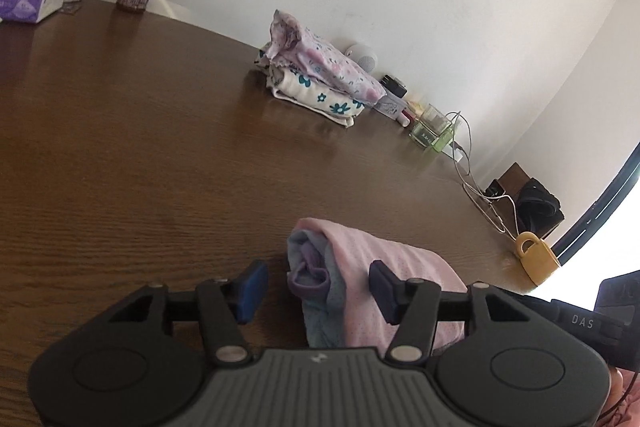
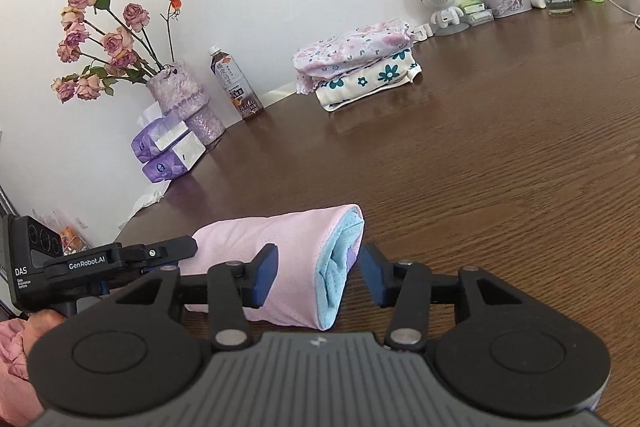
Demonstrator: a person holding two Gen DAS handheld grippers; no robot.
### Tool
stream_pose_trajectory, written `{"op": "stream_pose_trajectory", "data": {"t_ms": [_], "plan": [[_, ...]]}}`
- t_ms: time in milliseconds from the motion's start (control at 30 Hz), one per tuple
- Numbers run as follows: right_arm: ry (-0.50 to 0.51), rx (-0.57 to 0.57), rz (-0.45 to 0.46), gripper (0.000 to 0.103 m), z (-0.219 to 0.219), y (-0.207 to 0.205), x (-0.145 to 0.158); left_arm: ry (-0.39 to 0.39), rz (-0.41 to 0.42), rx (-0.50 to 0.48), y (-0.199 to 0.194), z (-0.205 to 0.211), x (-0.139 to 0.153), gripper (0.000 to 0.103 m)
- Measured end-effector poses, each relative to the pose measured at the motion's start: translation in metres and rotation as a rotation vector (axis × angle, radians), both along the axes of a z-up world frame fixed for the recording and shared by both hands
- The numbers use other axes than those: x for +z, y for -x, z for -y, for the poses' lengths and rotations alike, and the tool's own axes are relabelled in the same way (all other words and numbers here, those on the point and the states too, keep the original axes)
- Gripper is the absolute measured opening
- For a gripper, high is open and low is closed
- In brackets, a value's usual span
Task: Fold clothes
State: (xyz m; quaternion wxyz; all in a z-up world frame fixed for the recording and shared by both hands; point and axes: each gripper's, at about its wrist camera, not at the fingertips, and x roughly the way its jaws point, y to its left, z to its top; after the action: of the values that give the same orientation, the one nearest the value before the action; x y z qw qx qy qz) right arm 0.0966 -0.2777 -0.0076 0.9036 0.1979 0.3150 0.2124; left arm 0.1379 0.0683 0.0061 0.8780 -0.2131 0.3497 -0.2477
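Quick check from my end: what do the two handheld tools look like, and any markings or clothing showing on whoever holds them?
Both match: the left tool and right tool have black linkage arms with silver pivots, blue pads and a ribbed grey body. The left tool's black box reads "DAS" and "GenRobot.AI". A pink sleeve shows at the edge.

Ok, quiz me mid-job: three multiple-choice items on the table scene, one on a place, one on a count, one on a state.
1. Where is the stack of folded clothes?
A. by the wall
B. at the table's near edge
C. on the floor

2. How many garments are in that stack?
A. one
B. two
C. four

3. How is the pink garment in front of the right gripper?
A. spread flat
B. hanging
C. rolled up

Answers: 1 A, it sits at the table's far side near the wall. 2 B, a purple floral piece lies on a teal-flowered one. 3 C, its layered end shows blue lining.
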Motion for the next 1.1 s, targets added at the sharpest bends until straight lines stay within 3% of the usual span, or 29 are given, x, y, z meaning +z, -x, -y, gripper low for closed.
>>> {"op": "stream_pose_trajectory", "data": {"t_ms": [133,333,667,767,900,967,1100], "plan": [[0.01,0.008,-0.014,0.047,-0.004,-0.009,-0.004,0.018,0.007,-0.059,0.004,0.006,-0.001,0.018],[0.05,-0.046,-0.003,0.046,0.001,-0.02,-0.002,0.001,0.003,-0.146,0.02,0.021,-0.005,0.018],[0.212,-0.083,0.096,0.049,0.012,0.018,0.013,0.026,-0.051,-0.306,0.041,0.06,-0.012,0.02],[0.228,-0.073,0.086,0.049,0.018,0.032,0.013,0.022,-0.054,-0.322,0.046,0.072,-0.013,0.023],[0.213,-0.085,0.057,0.049,0.03,0.045,0.009,0.032,-0.059,-0.271,0.05,0.072,-0.013,0.022],[0.194,-0.1,0.039,0.049,0.037,0.049,0.006,0.047,-0.066,-0.248,0.05,0.068,-0.012,0.025],[0.142,-0.069,0.01,0.049,0.043,0.057,0.001,0.059,-0.033,-0.228,0.052,0.054,-0.001,0.054]]}}
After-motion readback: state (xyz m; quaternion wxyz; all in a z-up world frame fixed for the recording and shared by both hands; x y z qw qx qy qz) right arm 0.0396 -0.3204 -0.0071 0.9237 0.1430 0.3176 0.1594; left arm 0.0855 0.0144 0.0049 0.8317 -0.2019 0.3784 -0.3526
